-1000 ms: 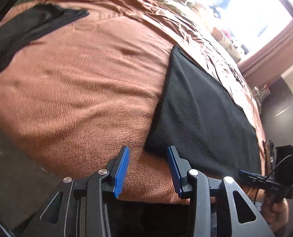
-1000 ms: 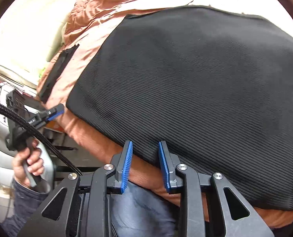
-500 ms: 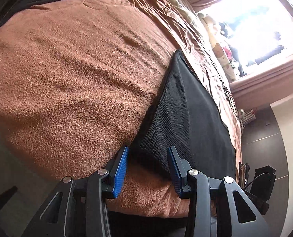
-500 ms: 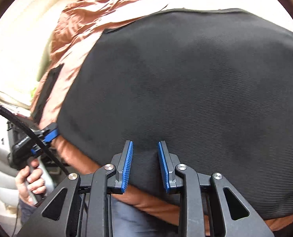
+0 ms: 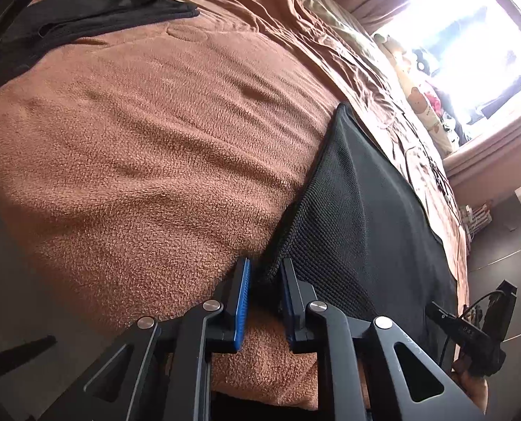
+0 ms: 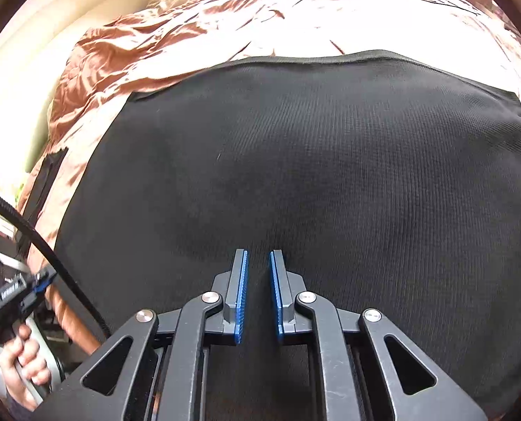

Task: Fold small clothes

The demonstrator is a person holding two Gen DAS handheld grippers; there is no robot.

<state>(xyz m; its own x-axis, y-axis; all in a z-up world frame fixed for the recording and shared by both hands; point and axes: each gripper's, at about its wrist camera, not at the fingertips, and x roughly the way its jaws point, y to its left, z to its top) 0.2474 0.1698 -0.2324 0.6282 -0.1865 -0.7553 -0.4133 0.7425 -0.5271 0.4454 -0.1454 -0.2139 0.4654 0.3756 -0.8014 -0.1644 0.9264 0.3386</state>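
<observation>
Pinching the near edge of the black cloth (image 5: 365, 210) is the job now. It lies flat on the brown blanket (image 5: 155, 147) on the bed. The left gripper (image 5: 265, 280) has just been closing on the cloth's near corner. The right gripper (image 6: 258, 280) has just been closing too, with cloth between its blue pads. Both should grab well, then lift together. Only the left view shows another dark garment (image 5: 85, 17) far off. Only the right view shows the cloth's far edge.
</observation>
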